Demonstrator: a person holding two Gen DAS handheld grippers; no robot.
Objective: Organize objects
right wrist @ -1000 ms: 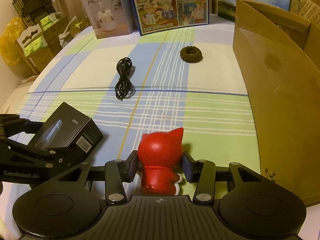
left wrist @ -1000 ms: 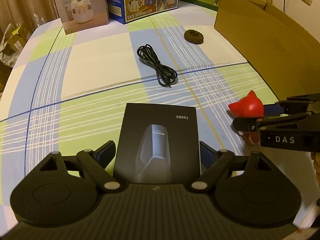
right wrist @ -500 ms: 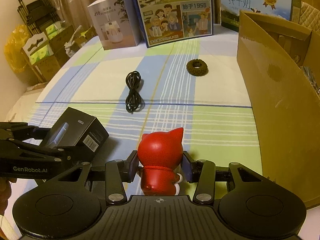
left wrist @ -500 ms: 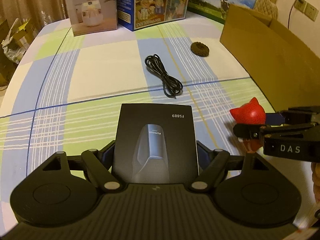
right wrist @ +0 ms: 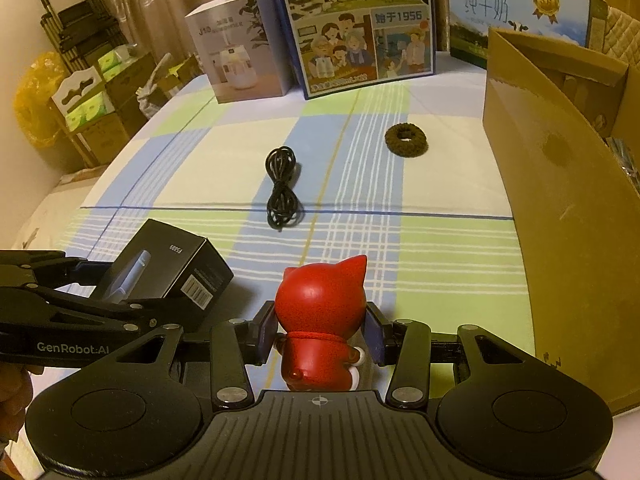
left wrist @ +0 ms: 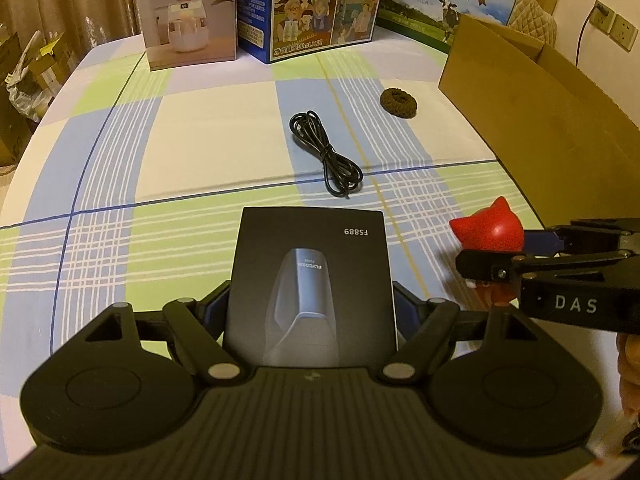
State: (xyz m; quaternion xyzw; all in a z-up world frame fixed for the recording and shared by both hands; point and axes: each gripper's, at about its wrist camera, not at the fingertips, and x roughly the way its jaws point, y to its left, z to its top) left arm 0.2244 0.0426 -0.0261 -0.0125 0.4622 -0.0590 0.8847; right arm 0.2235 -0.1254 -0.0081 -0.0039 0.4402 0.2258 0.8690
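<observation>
We work over a table spread with a checked cloth (left wrist: 200, 184) of pale blue, green and cream, in warm indoor light, with curtains behind. Nearest us, the left gripper (left wrist: 310, 312) has its fingers pressed against both sides of a black product box (left wrist: 310, 280) marked FS889; in the right wrist view the box (right wrist: 168, 268) looks raised off the cloth with its far end tilted up. The opening is wide, filled by the width of the box. Just beside it to the right, the right gripper (right wrist: 320, 334) is closed about halfway on a red cat figurine (right wrist: 322, 320), its blue pads touching the head and body on each side; the figurine faces away from us, ears up. From the left wrist view we see the same figurine (left wrist: 490, 232) clamped in the other tool. Farther out on the cloth, a coiled black cable (right wrist: 282, 190) lies near the middle, and beyond it to the right a brown fuzzy ring (right wrist: 406, 141). An open cardboard box (right wrist: 560, 184) stands along the right edge. At the far end we see a humidifier carton (right wrist: 240, 52), a blue milk carton (right wrist: 356, 28) and a second milk box (right wrist: 520, 12) standing in a row.
</observation>
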